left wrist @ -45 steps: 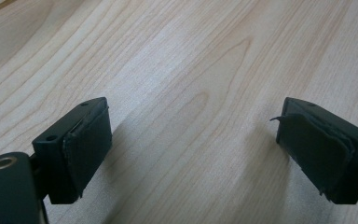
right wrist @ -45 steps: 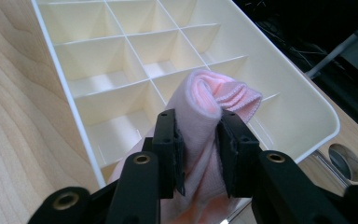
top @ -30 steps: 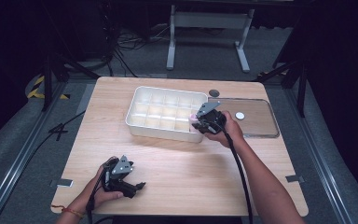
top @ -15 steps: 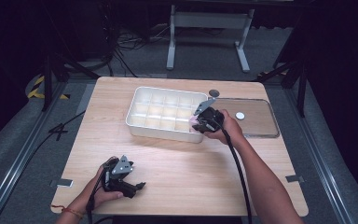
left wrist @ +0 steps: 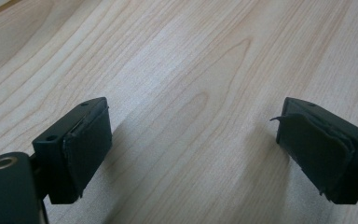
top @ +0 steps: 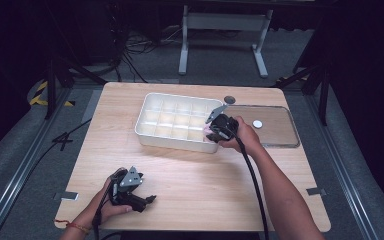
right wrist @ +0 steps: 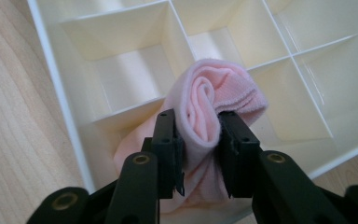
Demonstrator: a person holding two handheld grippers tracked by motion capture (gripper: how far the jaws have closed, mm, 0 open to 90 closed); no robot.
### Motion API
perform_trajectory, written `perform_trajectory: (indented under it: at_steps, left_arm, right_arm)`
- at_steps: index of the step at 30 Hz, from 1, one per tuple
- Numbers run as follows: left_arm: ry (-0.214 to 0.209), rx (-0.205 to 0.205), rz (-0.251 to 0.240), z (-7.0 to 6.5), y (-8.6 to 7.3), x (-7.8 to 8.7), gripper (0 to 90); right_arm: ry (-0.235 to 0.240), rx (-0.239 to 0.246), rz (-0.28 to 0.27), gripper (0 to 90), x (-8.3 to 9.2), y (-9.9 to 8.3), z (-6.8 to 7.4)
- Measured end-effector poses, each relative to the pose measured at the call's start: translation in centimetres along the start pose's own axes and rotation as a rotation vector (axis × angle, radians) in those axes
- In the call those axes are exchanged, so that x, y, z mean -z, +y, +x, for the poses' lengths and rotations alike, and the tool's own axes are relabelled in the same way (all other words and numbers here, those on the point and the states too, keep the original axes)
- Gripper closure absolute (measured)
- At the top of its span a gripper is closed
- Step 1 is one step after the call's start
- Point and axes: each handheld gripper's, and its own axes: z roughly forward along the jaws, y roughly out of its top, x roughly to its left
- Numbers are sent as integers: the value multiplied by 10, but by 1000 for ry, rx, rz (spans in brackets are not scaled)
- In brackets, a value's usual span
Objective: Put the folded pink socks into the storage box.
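Note:
A white compartmented tray (top: 147,131) stands on the wooden table (top: 190,180), its cells bare. My right gripper (top: 214,131) hovers over the tray's near right corner, shut on a rolled pink cloth (right wrist: 209,100). In the right gripper view the roll is pinched between the two black jaws, right gripper (right wrist: 200,140), above a corner cell of the tray (right wrist: 56,74). My left gripper (top: 147,200) rests low near the table's front left edge, pointing right. Its jaws stand wide apart, left gripper (left wrist: 191,140), with only bare wood between them.
A clear flat lid or tray (top: 280,130) lies to the right of the white tray with a small white disc (top: 257,123) on it. A dark round object (top: 229,99) sits at the table's far edge. Metal stand legs and cables lie on the floor behind.
The right gripper with the pink cloth has shifted slightly toward the tray's near right corner. The left gripper has stayed still.

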Motion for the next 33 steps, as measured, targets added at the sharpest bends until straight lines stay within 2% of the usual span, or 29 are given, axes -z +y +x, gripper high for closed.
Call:
perform_trajectory:
  at_steps: [4, 5, 6, 9, 10, 11, 14, 15, 18, 23, 24, 25, 28, 30, 33]
  left_arm:
    - [-1, -3, 0, 0, 0, 0, 104]
    - [-1, -3, 0, 0, 0, 0, 104]
    - [-1, -2, 0, 0, 0, 0, 104]
    - [-1, -3, 0, 0, 0, 0, 104]
    - [-1, -3, 0, 0, 0, 0, 104]
    - [-1, -3, 1, 0, 0, 0, 104]
    - [-3, -2, 1, 0, 0, 0, 103]
    - [-5, -3, 7, 0, 0, 1, 104]
    - [-4, -3, 6, 0, 0, 1, 104]
    - [-4, -4, 6, 0, 0, 1, 104]
    - [-6, 0, 5, 0, 0, 0, 104]
    - [-3, -4, 6, 0, 0, 1, 104]
    - [-2, -3, 3, 0, 0, 0, 103]
    - [-4, -4, 6, 0, 0, 1, 104]
    - [-3, -1, 5, 0, 0, 1, 104]
  right_arm:
    - [36, -50, -6, 640, 5, -1, -6]
    - [36, -50, -6, 640, 5, -1, -6]
    - [45, -67, -10, 584, 10, -1, -10]
    - [35, -75, -13, 538, 17, 1, -12]
    - [23, -83, -39, 519, 28, 4, -13]
    - [23, -83, -39, 519, 28, 4, -13]
    - [10, -92, -92, 514, 39, 10, -12]
    - [25, -101, -97, 518, 39, 14, -11]
    - [19, -106, -90, 547, 36, 17, -10]
    - [35, -134, -68, 572, 20, 18, -9]
    - [29, -126, -37, 598, 14, 17, -8]
    - [29, -126, -37, 598, 14, 17, -8]
    - [31, -124, -3, 679, 9, 14, -9]
    - [49, -126, -7, 741, 10, 12, -11]
    - [54, -107, 7, 766, 11, 11, -10]
